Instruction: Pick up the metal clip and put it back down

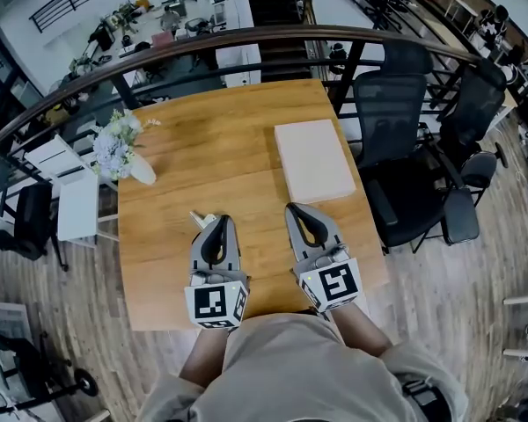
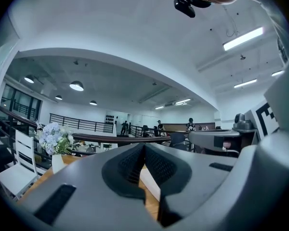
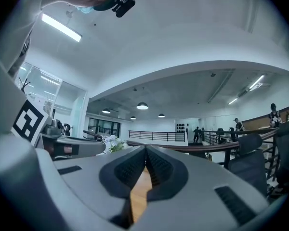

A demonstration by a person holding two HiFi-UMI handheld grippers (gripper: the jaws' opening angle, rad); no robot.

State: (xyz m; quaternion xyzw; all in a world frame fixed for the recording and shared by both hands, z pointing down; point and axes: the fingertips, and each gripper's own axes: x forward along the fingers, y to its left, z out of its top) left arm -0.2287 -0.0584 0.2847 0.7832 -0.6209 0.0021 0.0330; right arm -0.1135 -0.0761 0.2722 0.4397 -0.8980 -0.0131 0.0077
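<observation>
Looks pre-grasp: left tool (image 1: 217, 221) and right tool (image 1: 293, 208) both clenched empty, metal clip (image 1: 200, 221) (small, blurry) lies near the worktop's (image 1: 211, 148) near edge, just beside the left tool's tip; next needs opening and lowering.

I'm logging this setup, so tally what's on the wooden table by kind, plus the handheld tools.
Vase of flowers: 1
Flat pale box: 1
Small pale item, possibly the metal clip: 1
Tools, both shut and empty: 2, the left tool and the right tool
Total: 5
</observation>
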